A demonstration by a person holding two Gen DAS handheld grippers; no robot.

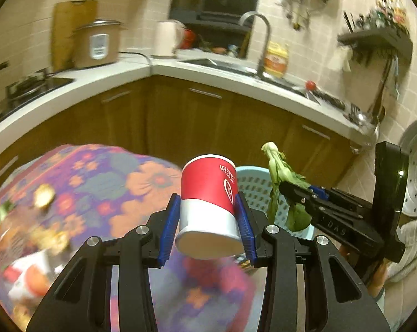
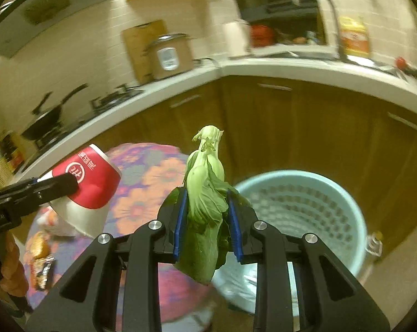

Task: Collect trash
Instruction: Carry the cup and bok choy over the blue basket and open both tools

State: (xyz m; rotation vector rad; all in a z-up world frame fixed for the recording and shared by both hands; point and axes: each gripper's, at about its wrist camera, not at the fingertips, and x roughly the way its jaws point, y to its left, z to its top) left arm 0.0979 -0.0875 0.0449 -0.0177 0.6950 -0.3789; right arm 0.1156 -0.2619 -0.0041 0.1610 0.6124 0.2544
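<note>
I've got the paper cup (image 1: 208, 207) clamped in my left tongs (image 1: 208, 215) and the wilted greens (image 2: 205, 207) in my right tongs (image 2: 207, 218), near the bin (image 2: 299, 210). Neither dropped yet; wrappers (image 2: 41, 265) left on the tabletop (image 1: 98, 182).

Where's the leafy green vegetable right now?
The wilted leafy green vegetable is clamped in the right gripper, held in the air beside the pale blue plastic basket, right of the red-and-white paper cup.

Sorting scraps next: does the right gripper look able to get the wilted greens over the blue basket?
Probably yes. The right gripper holds the greens, and the blue basket sits open just beside it with nothing between.
</note>
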